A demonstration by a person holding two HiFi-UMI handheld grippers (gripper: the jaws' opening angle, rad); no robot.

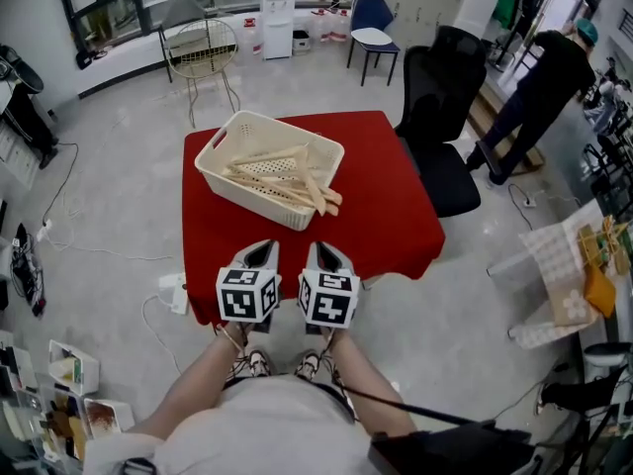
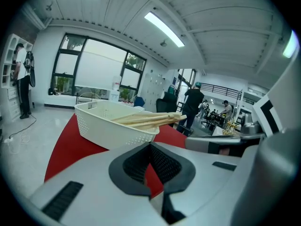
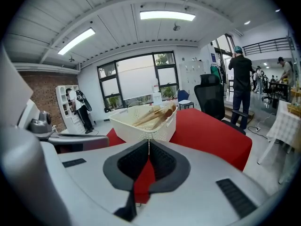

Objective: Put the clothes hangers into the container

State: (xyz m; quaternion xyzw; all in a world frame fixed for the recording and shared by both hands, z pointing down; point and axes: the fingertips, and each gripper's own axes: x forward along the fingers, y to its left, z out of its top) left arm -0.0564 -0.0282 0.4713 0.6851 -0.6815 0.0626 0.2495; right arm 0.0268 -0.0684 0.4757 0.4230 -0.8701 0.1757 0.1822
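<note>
Your left gripper [image 1: 261,253] and right gripper [image 1: 327,255] sit side by side at the red table's [image 1: 391,206] near edge, all jaws pressed together on nothing. The wooden hangers [image 1: 287,174] lie crosswise in the white basket [image 1: 214,169] straight ahead, slightly nearer your left.

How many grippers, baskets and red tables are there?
Grippers: 2 (left gripper, right gripper)
Basket: 1
Red table: 1
Total: 4
</note>
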